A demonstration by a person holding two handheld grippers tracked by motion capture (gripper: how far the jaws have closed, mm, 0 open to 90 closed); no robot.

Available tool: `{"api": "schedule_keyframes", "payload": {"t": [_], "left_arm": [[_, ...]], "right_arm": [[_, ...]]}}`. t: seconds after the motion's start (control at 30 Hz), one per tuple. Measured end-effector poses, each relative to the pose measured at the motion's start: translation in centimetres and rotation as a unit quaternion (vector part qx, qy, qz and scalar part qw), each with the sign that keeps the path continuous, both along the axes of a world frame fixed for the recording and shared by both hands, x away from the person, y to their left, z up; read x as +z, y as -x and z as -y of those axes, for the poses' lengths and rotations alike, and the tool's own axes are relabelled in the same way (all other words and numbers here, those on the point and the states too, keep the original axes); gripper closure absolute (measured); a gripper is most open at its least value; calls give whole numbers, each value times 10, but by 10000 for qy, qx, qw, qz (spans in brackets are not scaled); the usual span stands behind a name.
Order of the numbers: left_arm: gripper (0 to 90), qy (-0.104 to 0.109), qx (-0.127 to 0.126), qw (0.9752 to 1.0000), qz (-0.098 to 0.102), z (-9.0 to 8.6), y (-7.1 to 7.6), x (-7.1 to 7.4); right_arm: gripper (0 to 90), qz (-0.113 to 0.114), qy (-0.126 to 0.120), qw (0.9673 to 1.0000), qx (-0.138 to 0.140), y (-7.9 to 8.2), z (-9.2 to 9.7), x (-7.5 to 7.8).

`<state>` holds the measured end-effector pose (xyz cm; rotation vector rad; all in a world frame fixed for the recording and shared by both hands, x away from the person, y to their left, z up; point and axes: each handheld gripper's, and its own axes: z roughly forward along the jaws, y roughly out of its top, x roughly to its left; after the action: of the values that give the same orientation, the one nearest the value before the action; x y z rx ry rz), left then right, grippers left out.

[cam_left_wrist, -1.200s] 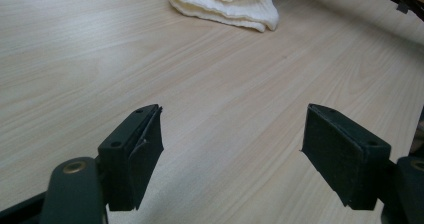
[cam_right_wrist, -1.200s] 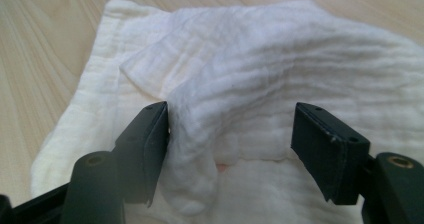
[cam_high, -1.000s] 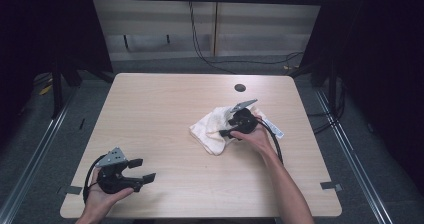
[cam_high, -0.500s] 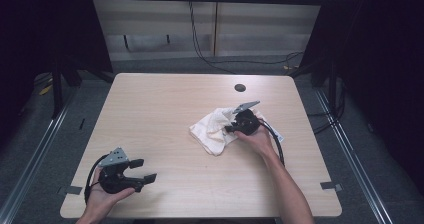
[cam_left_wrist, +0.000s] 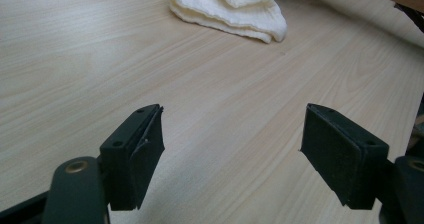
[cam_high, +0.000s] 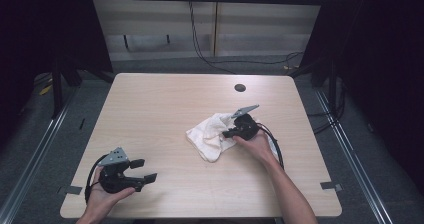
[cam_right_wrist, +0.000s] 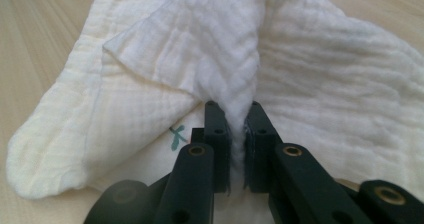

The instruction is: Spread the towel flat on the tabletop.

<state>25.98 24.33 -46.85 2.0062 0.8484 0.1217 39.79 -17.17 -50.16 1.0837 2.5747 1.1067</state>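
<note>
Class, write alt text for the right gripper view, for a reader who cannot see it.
The right gripper, its two black jaws having just closed, pinches a raised fold of a white cloth between its pads. The crumpled cloth lies on a light wooden table, and a small green mark shows on the fabric just left of the jaws.

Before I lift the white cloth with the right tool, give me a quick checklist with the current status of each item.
1. Right tool shut on the cloth: ok. Its jaws have just been closing and now pinch a raised ridge of fabric.
2. How many layers are pinched: cannot tell.
3. Cloth free of other objects: ok, it lies crumpled on the bare table.
4. Left tool clear of the cloth: ok, it sits open near the front left edge, nothing between its jaws.
5. Right cable clear of the cloth: ok, it loops beside the hand.
</note>
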Motion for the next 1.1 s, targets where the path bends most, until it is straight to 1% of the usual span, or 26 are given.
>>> {"api": "schedule_keyframes", "payload": {"t": [0.1,0.23,0.33,0.4,0.47,0.5,0.53,0.6,0.63,0.67,0.7,0.77,0.83,0.9,0.97,1.03,1.1], "left_arm": [[245,-10,5,10000,0,0,-1,0],[248,-36,2,10000,-4,1,-1,-1],[254,-47,23,10000,-3,1,-1,0],[307,-30,53,10000,16,2,-3,2],[315,-13,83,9999,95,3,-6,4],[314,-4,58,9999,120,3,-7,5],[314,34,60,9999,97,4,-8,5],[314,5,4,10000,63,5,-9,4],[322,37,-13,10000,52,5,-9,4],[339,28,-32,10000,62,4,-9,5],[346,19,-41,10000,62,4,-8,5],[386,18,-177,9998,50,4,-8,6],[400,-40,-164,9998,116,6,-6,7],[401,-42,-210,9997,133,7,-6,8],[403,-61,-187,9997,123,8,-5,8],[410,-111,-172,9997,132,9,-5,7],[410,-96,-167,9997,122,8,-5,7]], "right_arm": [[835,-36,-40,10000,65,6,-3,0],[837,-37,7,9999,142,13,-9,1],[837,-43,-9,9997,230,17,-13,1],[839,-72,59,9995,292,19,-16,3],[839,-97,82,9994,313,21,-17,3],[840,-117,85,9994,323,22,-18,4],[841,-130,130,9994,304,24,-19,4],[843,-159,75,9992,347,26,-21,4],[843,-168,58,9993,338,28,-21,4],[843,-152,38,9991,391,29,-22,3],[843,-194,25,9990,390,31,-23,4],[843,-193,33,9989,419,34,-25,4],[843,-209,28,9988,445,38,-28,4],[844,-218,11,9985,504,43,-32,4],[843,-260,64,9982,545,49,-36,5],[843,-228,95,9979,596,54,-41,6],[843,-251,128,9977,620,59,-46,7]]}}
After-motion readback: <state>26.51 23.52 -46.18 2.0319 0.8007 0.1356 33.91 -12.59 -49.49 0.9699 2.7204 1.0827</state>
